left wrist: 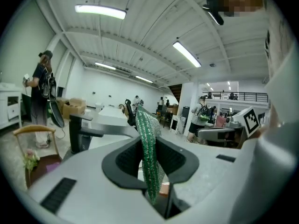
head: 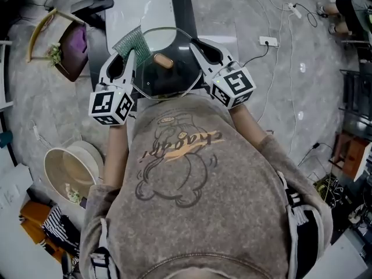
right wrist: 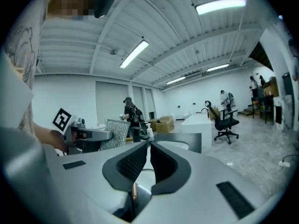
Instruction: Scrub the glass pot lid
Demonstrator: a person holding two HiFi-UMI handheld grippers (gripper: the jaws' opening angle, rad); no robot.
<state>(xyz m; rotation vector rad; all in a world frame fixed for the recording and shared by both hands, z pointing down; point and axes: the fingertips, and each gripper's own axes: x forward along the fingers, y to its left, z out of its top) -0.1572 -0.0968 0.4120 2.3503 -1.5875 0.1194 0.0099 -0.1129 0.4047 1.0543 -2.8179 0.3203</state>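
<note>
Glass pot lid (head: 168, 77) is off the desk (head: 136, 4), held in the air just ahead of your chest at 12 o'clock, knob (head: 163, 60) side up. Your right claw (head: 195, 44) is clenched on its rim at about 2 o'clock, with the thin edge pinched between the jaws in the right gripper view. Your left claw (head: 128, 56) is clamped on a green scouring pad (head: 132, 43) that meets the lid near 10 o'clock. To scrub well, I'd hold the right grip firm and level so the glass cannot pivot. Press the pad's flat face onto the dome rather than its edge, and work in short circles from the rim toward the knob, pushing toward the right claw, not away from it. Glass looks slick, so light pressure seems wiser. The lid's 6 o'clock part is cut off behind your shirt (head: 192, 173). The left gripper view shows the pad but almost no glass, so I cannot tell whether the pad actually touches the surface.
</note>
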